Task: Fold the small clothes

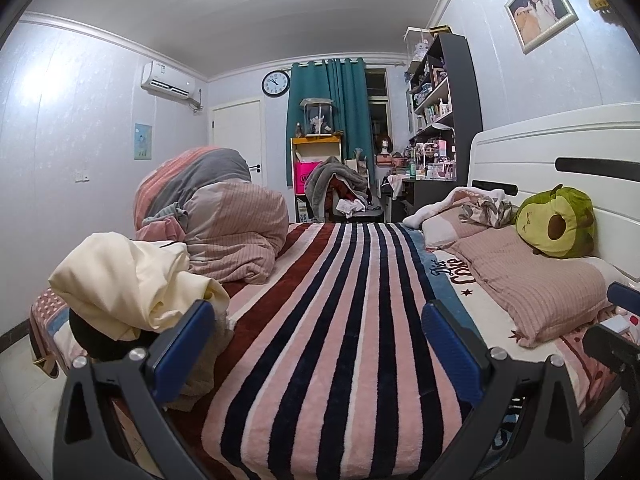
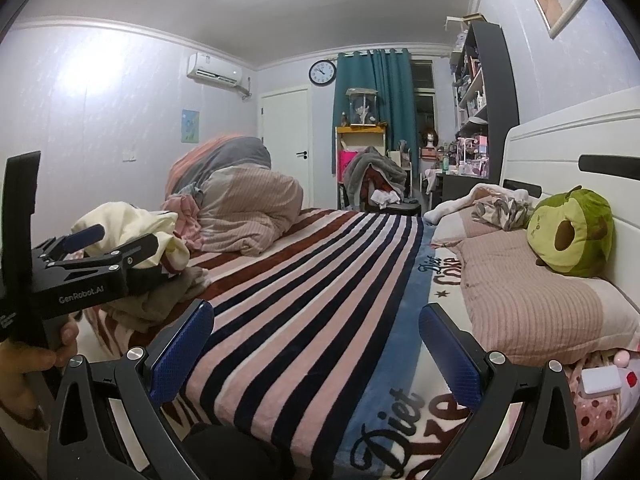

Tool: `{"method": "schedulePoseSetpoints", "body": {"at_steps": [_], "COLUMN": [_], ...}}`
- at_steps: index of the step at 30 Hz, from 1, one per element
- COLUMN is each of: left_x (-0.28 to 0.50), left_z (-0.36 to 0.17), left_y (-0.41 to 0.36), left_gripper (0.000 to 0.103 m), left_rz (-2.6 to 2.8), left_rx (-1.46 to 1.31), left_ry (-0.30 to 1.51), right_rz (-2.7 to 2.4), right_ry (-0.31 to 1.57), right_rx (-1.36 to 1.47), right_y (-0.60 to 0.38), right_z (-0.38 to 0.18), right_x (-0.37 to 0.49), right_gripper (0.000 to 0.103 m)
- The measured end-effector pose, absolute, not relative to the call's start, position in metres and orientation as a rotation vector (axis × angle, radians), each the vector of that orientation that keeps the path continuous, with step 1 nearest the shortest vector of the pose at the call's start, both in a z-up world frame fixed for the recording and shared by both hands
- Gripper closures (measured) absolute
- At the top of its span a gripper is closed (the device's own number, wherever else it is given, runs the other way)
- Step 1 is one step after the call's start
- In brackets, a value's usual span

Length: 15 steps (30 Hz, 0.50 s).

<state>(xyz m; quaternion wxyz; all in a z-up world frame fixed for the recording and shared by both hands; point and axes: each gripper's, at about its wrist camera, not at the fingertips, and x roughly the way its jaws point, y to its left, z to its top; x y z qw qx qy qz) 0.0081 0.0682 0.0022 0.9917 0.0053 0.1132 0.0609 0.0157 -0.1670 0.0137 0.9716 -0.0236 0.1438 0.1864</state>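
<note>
striped blanket [image 1: 340, 320], avocado plush [image 1: 558, 226], wall clock [image 1: 275, 83]

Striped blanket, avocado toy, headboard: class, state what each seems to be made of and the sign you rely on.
Striped blanket: plush fleece, it seems; a fuzzy, matte pile shows along the stripes.
Avocado toy: soft plush fabric, likely stuffed; rounded, velvety surface with stitched details.
Headboard: hard painted wood or board, hard to say which; smooth white panels with a slight sheen.

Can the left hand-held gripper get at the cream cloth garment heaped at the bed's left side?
Probably yes: the left hand-held gripper is open, and the cream cloth garment lies just beyond its left finger, nothing between them.
</note>
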Motion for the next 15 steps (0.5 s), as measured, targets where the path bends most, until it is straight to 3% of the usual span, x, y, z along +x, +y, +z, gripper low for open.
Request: {"method": "schedulePoseSetpoints", "body": {"at_steps": [15], "left_x": [0.0138], "left_z": [0.0003], "left_y": [0.0718], "left_gripper": [0.001], "left_rz": [0.116], "left_rx": [0.018], "left_ry": [0.236], "right_rz": [0.392], "right_ry": [0.297], "right_rx": [-0.028], "right_y": [-0.1681], "right_z": [0.0109], "right_x": [0.0239], "right_gripper": [0.001]}}
